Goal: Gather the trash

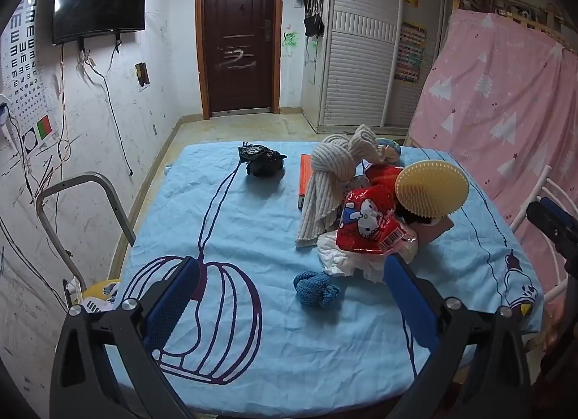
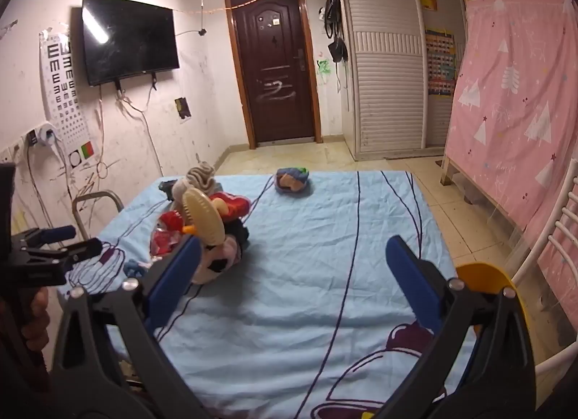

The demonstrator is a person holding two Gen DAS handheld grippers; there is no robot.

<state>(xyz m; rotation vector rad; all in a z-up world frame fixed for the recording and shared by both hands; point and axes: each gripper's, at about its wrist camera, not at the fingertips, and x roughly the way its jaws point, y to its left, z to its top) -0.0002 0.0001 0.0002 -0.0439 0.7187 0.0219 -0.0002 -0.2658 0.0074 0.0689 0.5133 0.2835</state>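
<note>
A table covered with a light blue cloth (image 1: pixel 253 231) holds a heap of items. A crumpled black plastic bag (image 1: pixel 261 160) lies at the far middle. A red Hello Kitty wrapper (image 1: pixel 368 225) rests on crumpled white tissue (image 1: pixel 337 258). A small blue knitted piece (image 1: pixel 315 289) lies near the front. My left gripper (image 1: pixel 292 274) is open and empty, above the near edge, with the knitted piece between its fingers. My right gripper (image 2: pixel 292 253) is open and empty over bare cloth; the heap (image 2: pixel 206 216) lies left of it.
A beige knotted towel (image 1: pixel 332 173), a yellow round brush (image 1: pixel 431 188) and an orange box (image 1: pixel 305 180) sit in the heap. A blue bundle (image 2: pixel 292 180) lies at the far edge. A metal chair frame (image 1: pixel 72 202) stands left, a pink curtain (image 1: pixel 505 112) right, a yellow bin (image 2: pixel 484 278) at the right.
</note>
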